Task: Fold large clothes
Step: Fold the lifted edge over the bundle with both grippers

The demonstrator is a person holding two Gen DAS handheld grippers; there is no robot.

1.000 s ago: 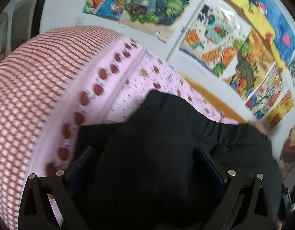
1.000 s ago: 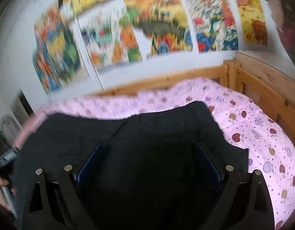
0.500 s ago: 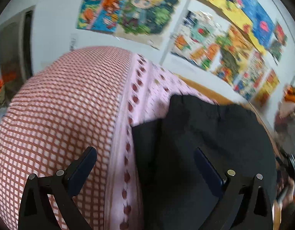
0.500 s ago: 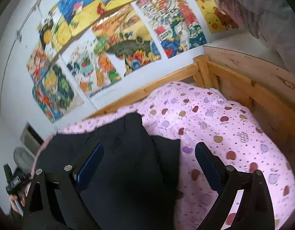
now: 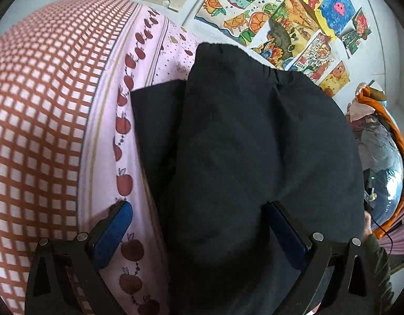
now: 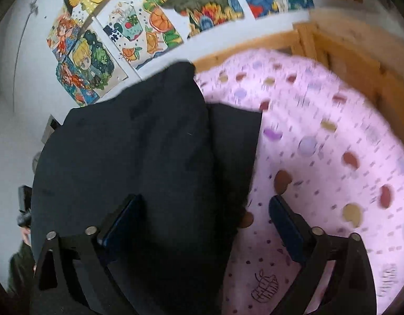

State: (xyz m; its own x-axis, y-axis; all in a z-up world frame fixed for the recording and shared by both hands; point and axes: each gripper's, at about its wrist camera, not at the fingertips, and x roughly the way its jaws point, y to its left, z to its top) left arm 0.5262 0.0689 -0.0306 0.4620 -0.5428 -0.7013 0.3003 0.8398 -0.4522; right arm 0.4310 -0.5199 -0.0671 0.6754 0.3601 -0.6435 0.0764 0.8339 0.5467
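A pink sheet [image 6: 320, 144] dotted with apples covers the bed, inside a wooden bed frame [image 6: 354, 50]. A red-checked quilt [image 5: 39, 105] lies at one side. Colourful drawings [image 5: 275, 23] hang in a row on the white wall [image 6: 7, 84].

1 black garment [image 5: 254, 144], 2 grippers: left gripper [image 5: 199, 225], right gripper [image 6: 204, 218]. 1 pink apple-print bedsheet [image 6: 320, 157], 1 checked quilt [image 5: 44, 92], 1 wooden bed frame [image 6: 359, 52].
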